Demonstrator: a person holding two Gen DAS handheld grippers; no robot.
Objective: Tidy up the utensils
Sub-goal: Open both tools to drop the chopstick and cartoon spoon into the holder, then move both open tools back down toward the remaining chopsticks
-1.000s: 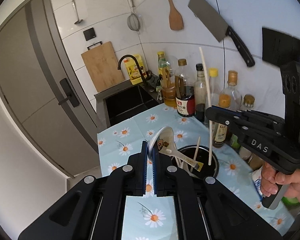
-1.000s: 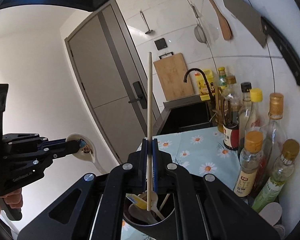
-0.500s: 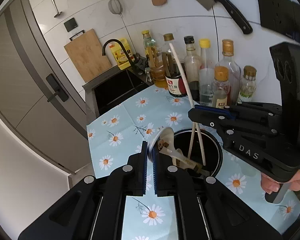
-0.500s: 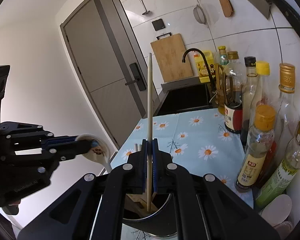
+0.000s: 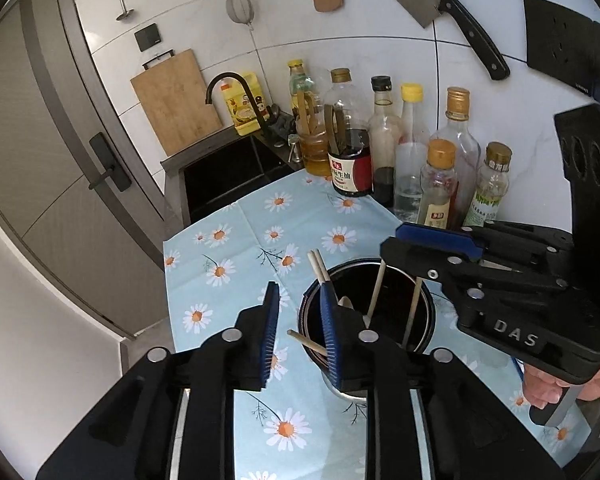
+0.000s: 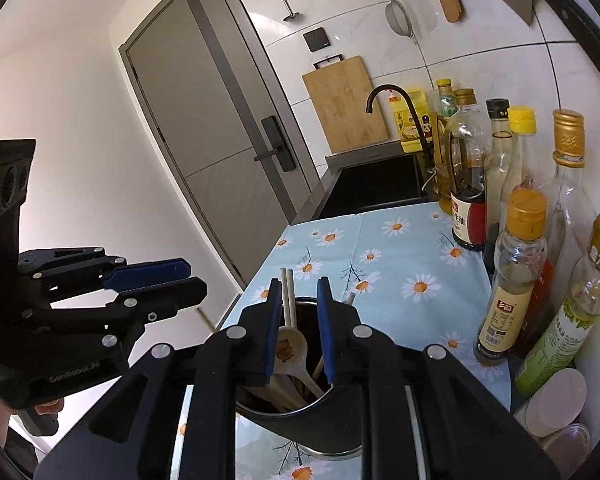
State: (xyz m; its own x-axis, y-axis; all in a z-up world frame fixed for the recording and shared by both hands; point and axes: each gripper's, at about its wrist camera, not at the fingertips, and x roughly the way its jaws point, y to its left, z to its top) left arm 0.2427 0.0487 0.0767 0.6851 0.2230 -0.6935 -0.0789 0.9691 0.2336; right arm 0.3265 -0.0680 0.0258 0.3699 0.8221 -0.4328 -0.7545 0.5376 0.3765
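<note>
Both tongs opening over the utensil holder (image 6: 300,432) on the counter (image 5: 260,220), nothing pinched: left tongs (image 5: 300,320), right tongs (image 6: 298,312). Spoon (image 6: 290,350) and chopsticks (image 5: 318,268) inside. Risk: withdrawing fingers snag protruding chopsticks, tipping holder toward the bottles (image 6: 516,276).

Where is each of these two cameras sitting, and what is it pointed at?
Left wrist view: rides on the left gripper, looking down over the utensil holder; the right gripper and a hand show at right.
Right wrist view: rides on the right gripper, above the same holder; the left gripper shows at left.
Shared: holder, chopsticks, daisy tablecloth, bottles, sink. Both grippers' jaws are opening, nothing gripped.
</note>
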